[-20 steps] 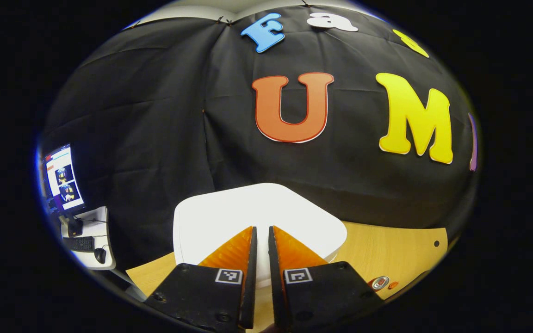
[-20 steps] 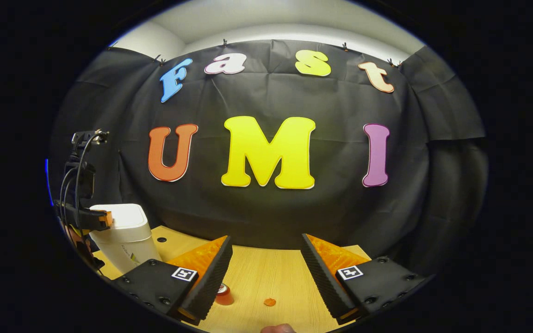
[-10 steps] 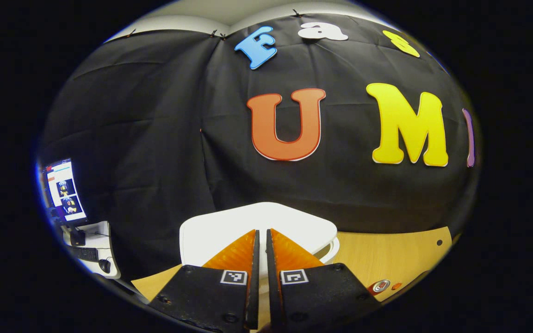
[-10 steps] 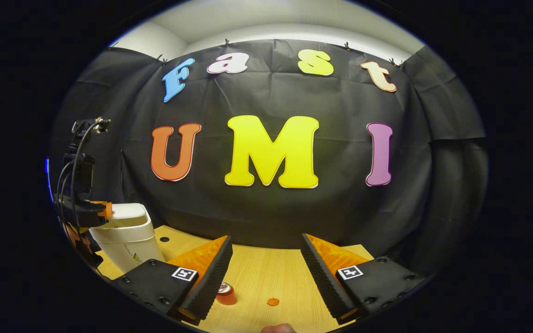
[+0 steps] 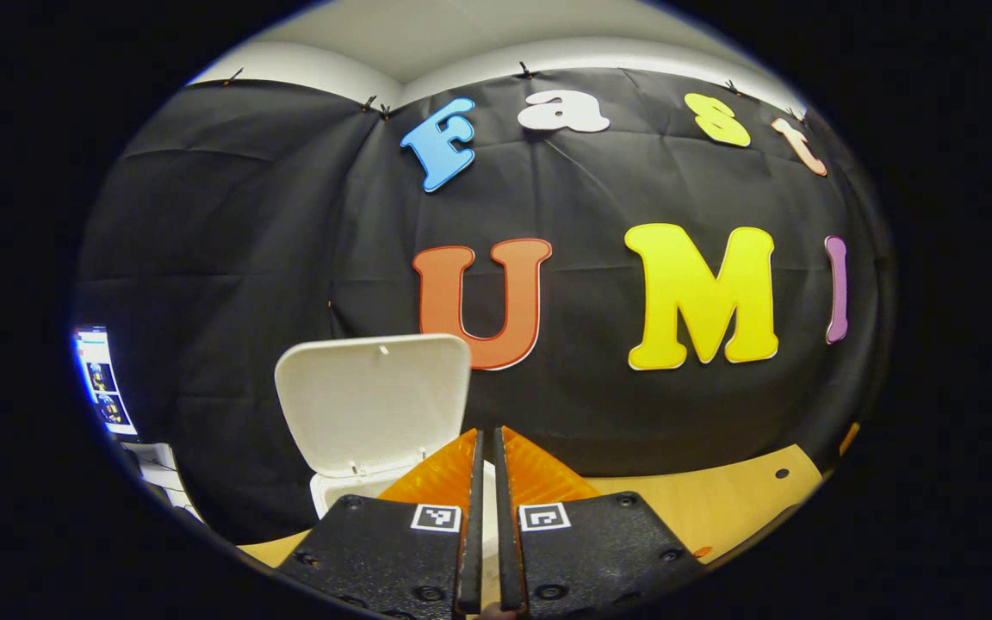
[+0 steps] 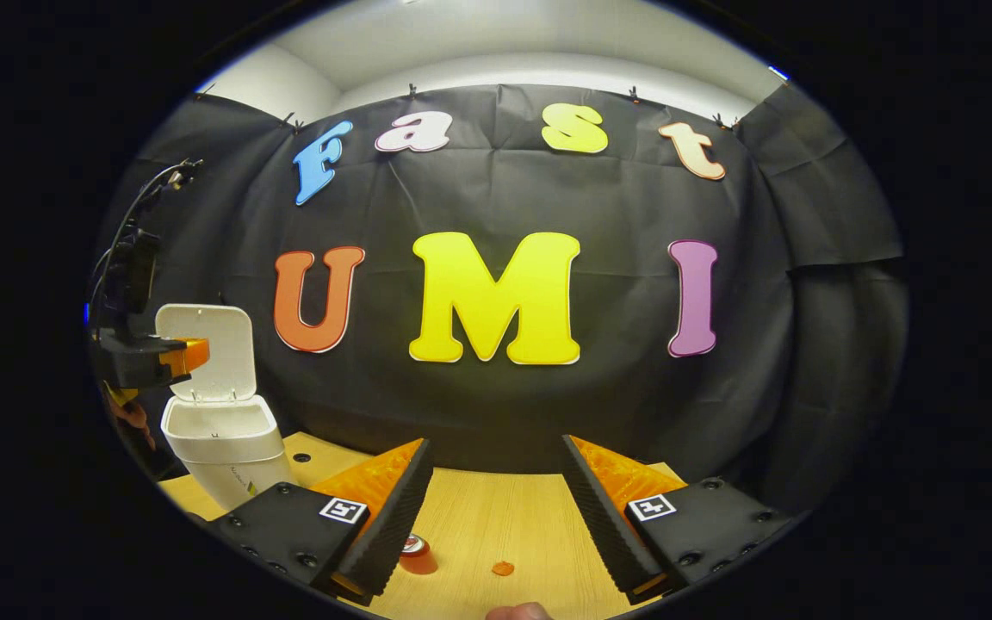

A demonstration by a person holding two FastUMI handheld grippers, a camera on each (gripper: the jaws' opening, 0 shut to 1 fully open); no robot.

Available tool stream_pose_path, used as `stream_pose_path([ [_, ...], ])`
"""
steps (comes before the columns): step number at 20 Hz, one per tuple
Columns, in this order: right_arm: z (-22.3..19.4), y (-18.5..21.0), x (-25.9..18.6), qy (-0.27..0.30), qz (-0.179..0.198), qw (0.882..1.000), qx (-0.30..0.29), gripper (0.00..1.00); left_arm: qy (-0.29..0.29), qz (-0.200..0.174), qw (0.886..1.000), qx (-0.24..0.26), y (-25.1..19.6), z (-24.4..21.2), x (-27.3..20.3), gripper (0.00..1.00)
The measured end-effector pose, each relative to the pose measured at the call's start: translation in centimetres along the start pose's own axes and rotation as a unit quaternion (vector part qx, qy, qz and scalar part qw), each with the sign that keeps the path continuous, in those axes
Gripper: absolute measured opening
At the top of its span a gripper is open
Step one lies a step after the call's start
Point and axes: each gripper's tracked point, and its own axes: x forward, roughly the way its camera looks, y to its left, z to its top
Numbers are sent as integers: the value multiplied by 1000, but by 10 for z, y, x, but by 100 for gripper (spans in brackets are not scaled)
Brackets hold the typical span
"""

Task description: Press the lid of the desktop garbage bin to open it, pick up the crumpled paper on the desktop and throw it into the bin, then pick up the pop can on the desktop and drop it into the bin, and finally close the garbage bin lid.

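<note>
The white desktop bin (image 6: 222,448) stands at the left of the wooden table (image 6: 496,517), its lid (image 6: 207,349) swung up and upright. In the left gripper view the raised lid (image 5: 375,400) rises just beyond my left gripper (image 5: 485,448), which is shut with nothing between its fingers and hangs above the bin's opening. In the right gripper view that left gripper (image 6: 190,353) shows over the bin. My right gripper (image 6: 496,469) is open above the table. A red pop can (image 6: 417,554) stands partly behind its left finger.
A small orange scrap (image 6: 503,567) lies on the table near the can. The table has round holes (image 6: 300,456) near the bin. A monitor (image 5: 102,379) glows at the far left beyond the booth. A fingertip (image 6: 517,612) shows at the bottom edge.
The bin's lid has sprung from flat and closed to upright and open. My left gripper has lifted off the lid and risen. The right gripper has barely moved.
</note>
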Motion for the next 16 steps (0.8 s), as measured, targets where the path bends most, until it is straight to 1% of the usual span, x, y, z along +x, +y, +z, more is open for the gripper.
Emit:
stream_pose_path([
  [2,-2,-7,-4,1,-7,1000,-2,94,1,-30,999,-13,-14,0,-7,16],
  [4,-4,-12,-8,2,-13,1000,-5,95,2,-52,999,-6,-25,-4,-14,24],
  [5,-5,-14,-9,2,-14,1000,-8,94,0,-62,998,-3,-31,-5,-19,33],
  [7,-9,-18,-12,2,-13,1000,-17,94,-4,-83,997,-3,-43,-6,-28,39],
  [8,-11,-21,-14,3,-14,1000,-22,94,-5,-94,996,-6,-48,-7,-34,40],
  [9,-13,-25,-15,5,-15,1000,-23,94,-7,-104,994,-10,-54,-8,-40,46],
  [10,-16,-29,-17,9,-16,1000,-23,94,-9,-114,993,-11,-58,-7,-43,47],
  [11,-18,-32,-18,11,-17,1000,-23,94,-12,-122,992,-10,-62,-8,-47,57],
  [12,-21,-35,-20,14,-19,999,-23,94,-12,-127,992,-7,-66,-9,-50,59],
  [13,-24,-37,-21,16,-20,999,-24,94,-12,-132,991,-3,-68,-11,-53,64],
  [16,-38,-38,-25,25,-9,999,-31,94,-12,-135,991,10,-71,-19,-63,77],
])
